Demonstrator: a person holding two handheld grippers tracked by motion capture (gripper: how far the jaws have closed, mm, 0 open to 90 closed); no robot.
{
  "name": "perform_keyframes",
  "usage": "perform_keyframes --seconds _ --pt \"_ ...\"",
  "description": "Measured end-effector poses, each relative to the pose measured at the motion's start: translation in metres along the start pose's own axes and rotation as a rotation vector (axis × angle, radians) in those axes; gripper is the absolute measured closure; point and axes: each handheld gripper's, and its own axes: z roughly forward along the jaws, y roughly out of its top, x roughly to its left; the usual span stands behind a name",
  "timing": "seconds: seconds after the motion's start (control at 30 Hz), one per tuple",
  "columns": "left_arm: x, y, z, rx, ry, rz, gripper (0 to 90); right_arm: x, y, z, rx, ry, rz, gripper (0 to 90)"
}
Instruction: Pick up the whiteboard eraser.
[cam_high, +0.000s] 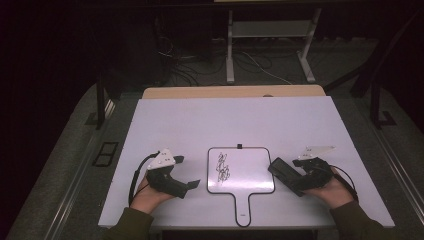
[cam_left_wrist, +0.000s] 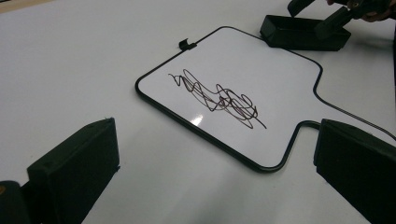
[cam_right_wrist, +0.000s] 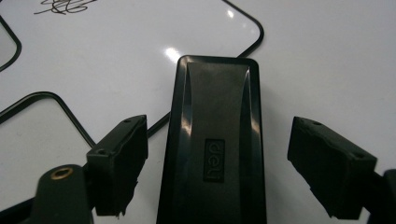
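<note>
A black plastic rectangular eraser (cam_right_wrist: 212, 144) lies on the white table (cam_high: 200, 120), touching the right edge of a small black-rimmed whiteboard (cam_high: 241, 170) bearing a dark scribble (cam_left_wrist: 217, 98). The right hand-held gripper (cam_right_wrist: 217, 165) straddles the eraser, pads not yet touching; pinching it likely comes next. The left hand-held gripper (cam_left_wrist: 215, 177) rests low, spread, aimed at the board.

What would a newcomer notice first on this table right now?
The small whiteboard with a handle lies at the table's near middle, a dark scribble on its left half. Just off its right edge sits a black eraser, with the right hand-held gripper straddling it, jaws apart and not yet pressing its sides. The left hand-held gripper rests open on the white table beside the board's left edge.
</note>
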Motion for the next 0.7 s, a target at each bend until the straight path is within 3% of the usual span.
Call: perform_keyframes --seconds 0.37,0.7 --pt "0.000 -0.002 0.000 0.005 -0.002 -0.005 0.0 0.001 -0.004 0.007 0.045 -0.013 -0.004 32.9" --pt "0.001 -0.002 0.000 0.005 0.000 -0.005 0.0 0.004 -0.005 0.010 0.074 -0.015 -0.012 36.7"
